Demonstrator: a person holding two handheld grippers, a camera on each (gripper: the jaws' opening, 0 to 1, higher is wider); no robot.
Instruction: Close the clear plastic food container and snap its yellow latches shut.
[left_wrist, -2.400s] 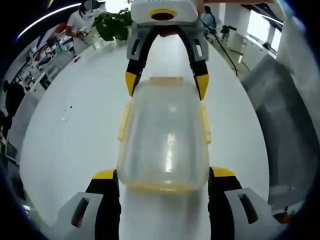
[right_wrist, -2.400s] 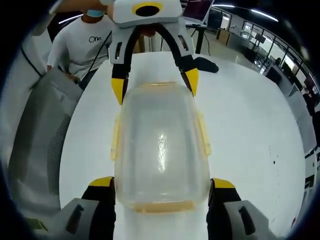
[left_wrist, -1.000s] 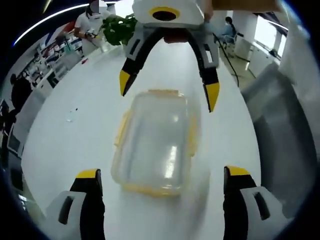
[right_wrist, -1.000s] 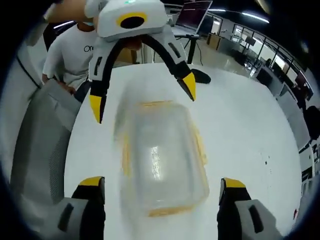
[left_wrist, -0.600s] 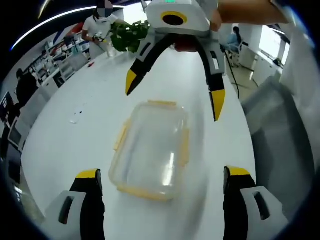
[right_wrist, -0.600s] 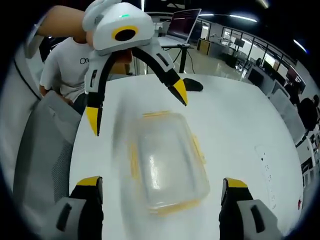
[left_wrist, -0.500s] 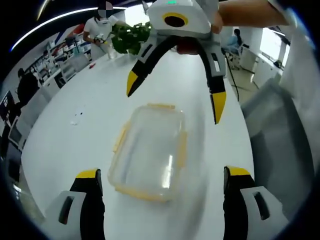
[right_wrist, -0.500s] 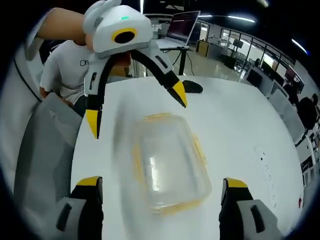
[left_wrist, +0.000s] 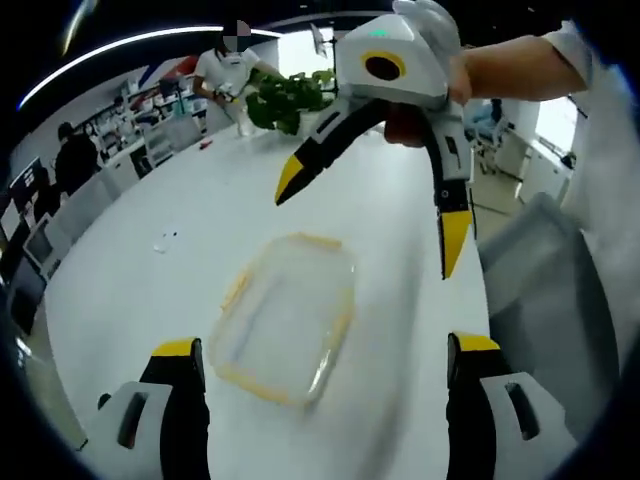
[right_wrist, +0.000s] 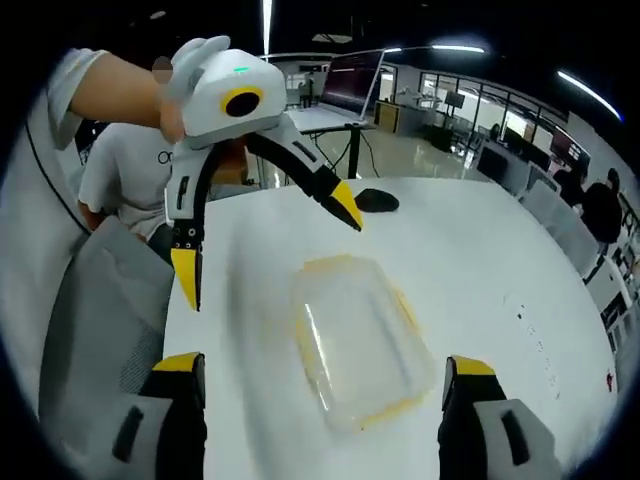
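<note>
The clear plastic food container (left_wrist: 282, 318) is lying flat on the white table (left_wrist: 130, 290) with its lid on and its yellow latches (right_wrist: 408, 309) lying along the edges, and nothing is touching it. In the left gripper view the left gripper (left_wrist: 325, 352) is hanging above the near end of the box with its jaws spread wide, holding nothing. The right gripper (left_wrist: 368, 216) is reaching in from the far side, held by a hand (left_wrist: 470, 75), its yellow-tipped jaws also gaping wide above the table and clear of the box. In the right gripper view the box is sitting between the wide jaws, and the left gripper is hovering beyond it. A grey mesh chair (right_wrist: 100, 310) is standing against the table edge, a person in a white shirt (right_wrist: 125, 165) is sitting behind it, and a dark object (right_wrist: 375, 200) is resting farther along the tabletop. A leafy green plant (left_wrist: 285, 100) is standing at the far end.
</note>
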